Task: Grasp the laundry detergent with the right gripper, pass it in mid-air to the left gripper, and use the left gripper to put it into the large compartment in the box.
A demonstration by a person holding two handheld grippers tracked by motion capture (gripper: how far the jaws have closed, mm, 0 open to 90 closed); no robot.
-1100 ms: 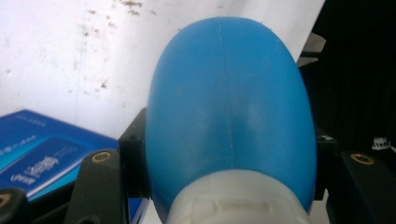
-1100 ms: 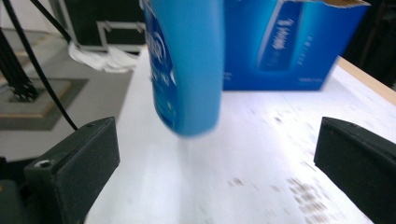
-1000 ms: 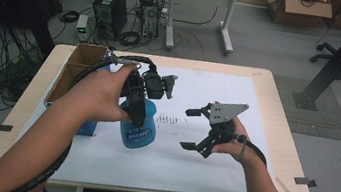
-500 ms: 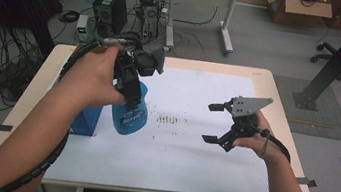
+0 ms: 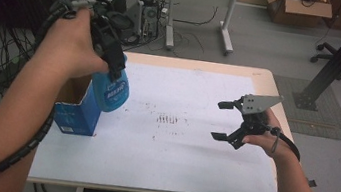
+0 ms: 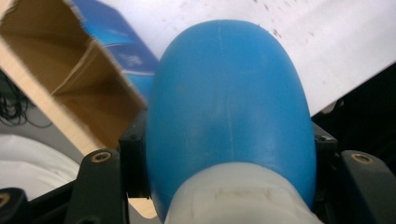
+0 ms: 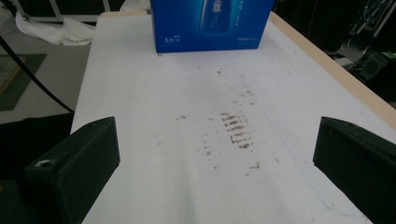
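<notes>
A blue bottle (image 5: 112, 89) with a pale neck hangs in the air, tilted, just above the open top of a blue cardboard box (image 5: 76, 113) at the table's left. My left gripper (image 5: 112, 65) is shut on the bottle near its neck. In the left gripper view the bottle (image 6: 229, 102) bulges between both jaws, with the box's brown inside (image 6: 70, 70) below it. My right gripper (image 5: 223, 119) hovers open over the right side of the table, nothing between its jaws. In the right gripper view, my right gripper (image 7: 217, 163) faces the box (image 7: 212, 23) across the sheet.
A white sheet (image 5: 173, 167) with brown smudges (image 5: 167, 120) covers the wooden table (image 5: 262, 73). Beyond the far edge lie cables and a computer tower (image 5: 149, 2). A black post (image 5: 338, 54) stands at the right.
My left hand has lifted the blue bottle off the table and carried it left, over the box. My right gripper has drifted right and stayed open.
</notes>
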